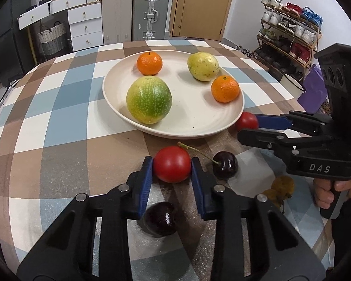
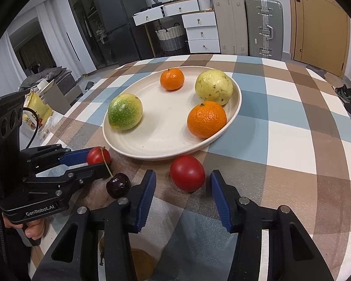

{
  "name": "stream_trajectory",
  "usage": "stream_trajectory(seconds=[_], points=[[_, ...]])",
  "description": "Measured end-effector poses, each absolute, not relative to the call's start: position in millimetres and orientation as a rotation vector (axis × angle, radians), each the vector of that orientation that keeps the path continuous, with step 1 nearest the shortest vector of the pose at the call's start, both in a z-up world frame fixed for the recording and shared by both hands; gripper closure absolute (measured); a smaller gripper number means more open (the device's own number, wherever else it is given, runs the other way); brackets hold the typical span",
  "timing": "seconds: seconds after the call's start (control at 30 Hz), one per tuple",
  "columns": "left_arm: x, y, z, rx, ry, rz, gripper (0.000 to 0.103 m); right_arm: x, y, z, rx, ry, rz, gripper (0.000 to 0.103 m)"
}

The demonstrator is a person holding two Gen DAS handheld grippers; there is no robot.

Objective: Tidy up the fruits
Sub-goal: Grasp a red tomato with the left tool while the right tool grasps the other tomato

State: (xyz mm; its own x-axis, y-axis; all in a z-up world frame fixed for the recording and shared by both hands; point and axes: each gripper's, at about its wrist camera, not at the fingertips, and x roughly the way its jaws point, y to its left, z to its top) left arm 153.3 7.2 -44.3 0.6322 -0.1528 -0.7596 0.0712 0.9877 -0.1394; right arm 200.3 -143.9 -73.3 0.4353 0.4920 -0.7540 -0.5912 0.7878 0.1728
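Observation:
A cream plate holds two oranges, a green-yellow fruit and a pale yellow fruit. My left gripper is shut on a red tomato on the table, just in front of the plate. My right gripper is open around a second red tomato by the plate's near edge, with gaps on both sides. Two dark cherries lie near my left gripper.
Small brownish-yellow fruits lie on the checked tablecloth near the front. Behind the table stand drawers, suitcases, a door and a shoe rack.

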Motion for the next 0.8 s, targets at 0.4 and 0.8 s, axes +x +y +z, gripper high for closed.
stream_trajectory(seconds=[0.4,0.8], points=[[148,17,-35,-0.138,0.831,-0.109,0.074,203,-144,-73,-0.108,0.897,0.672,0.053],[145,22,-30,-0.161,0.805,-0.097,0.074,204,-143,-74,-0.104,0.902,0.662,0.057]])
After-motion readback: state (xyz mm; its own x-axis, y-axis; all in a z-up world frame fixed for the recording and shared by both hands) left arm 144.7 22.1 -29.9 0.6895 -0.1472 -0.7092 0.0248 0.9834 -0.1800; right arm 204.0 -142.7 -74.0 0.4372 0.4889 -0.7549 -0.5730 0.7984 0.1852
